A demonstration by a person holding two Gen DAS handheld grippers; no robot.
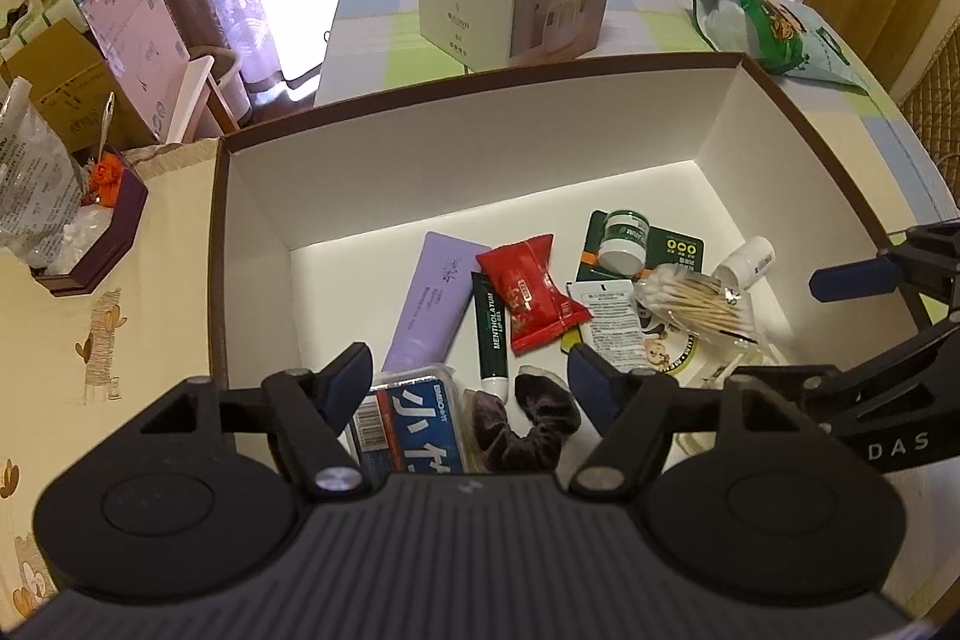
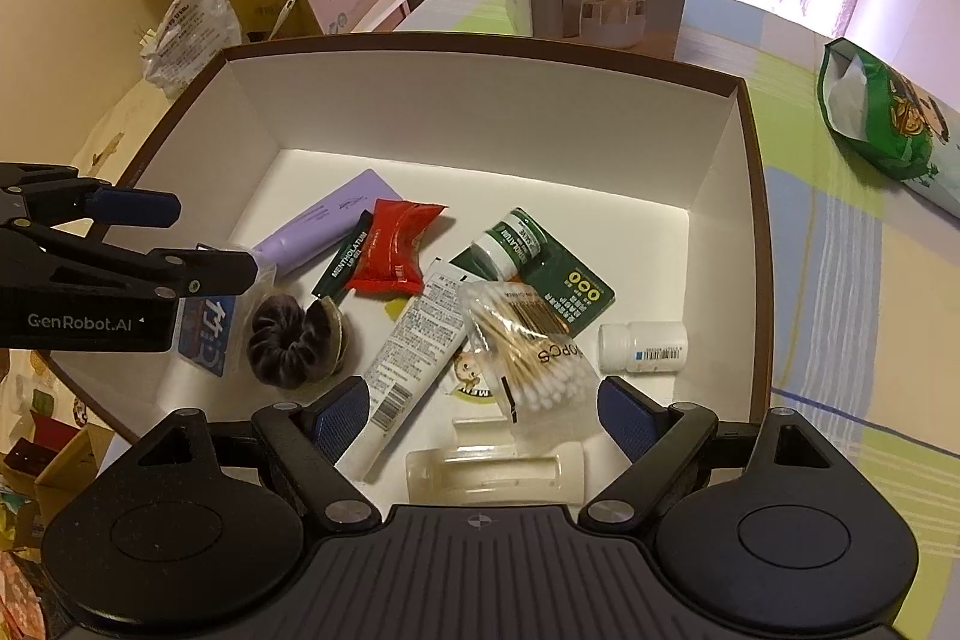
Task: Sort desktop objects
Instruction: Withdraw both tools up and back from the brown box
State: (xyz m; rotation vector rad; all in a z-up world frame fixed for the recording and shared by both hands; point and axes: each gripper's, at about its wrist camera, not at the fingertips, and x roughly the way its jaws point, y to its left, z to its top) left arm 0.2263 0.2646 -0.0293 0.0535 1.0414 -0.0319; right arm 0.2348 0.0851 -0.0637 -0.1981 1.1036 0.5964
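Left tongs [image 1: 468, 376] agape above scrunchie [image 1: 528, 430] — box [image 1: 480, 124] far half bare.

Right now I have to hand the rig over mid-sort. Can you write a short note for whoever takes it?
Left gripper: open, empty, over the near left of the box, above the scrunchie and blue packet.
Right gripper: open, empty, over the cotton swabs.
Done: tubes, red packet, jar, white bottle and swabs lie in the box.
Left: green bag lies outside on the table; may need sorting.
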